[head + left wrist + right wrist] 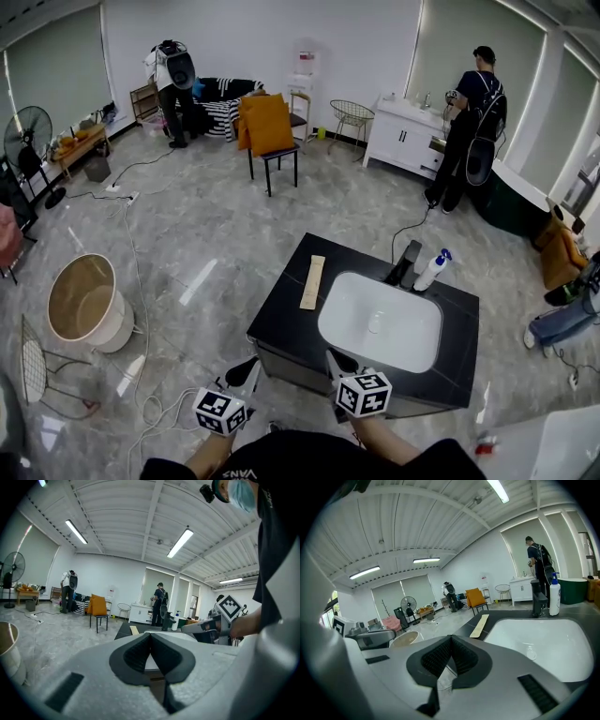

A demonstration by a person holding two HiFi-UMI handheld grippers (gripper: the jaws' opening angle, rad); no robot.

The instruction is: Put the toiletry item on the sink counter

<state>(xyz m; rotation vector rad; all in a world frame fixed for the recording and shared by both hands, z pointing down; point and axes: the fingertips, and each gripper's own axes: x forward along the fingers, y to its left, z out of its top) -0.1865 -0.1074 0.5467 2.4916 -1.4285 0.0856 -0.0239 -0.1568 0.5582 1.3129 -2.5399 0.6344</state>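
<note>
Left gripper (150,637) jaws pressed together, empty. Right gripper (450,639) closed too, nothing pinched. Both low centre, apparently just off sink counter (281,323) front edge. Spray bottle (433,270) untouched.

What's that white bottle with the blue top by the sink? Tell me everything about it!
The white bottle looks like plastic, tall and slim, with a blue dispenser top. It stands upright on the black counter, behind the white basin and just right of the black faucet. Nothing is holding it.

Orange chair (270,127) — floor fan (26,138)
</note>
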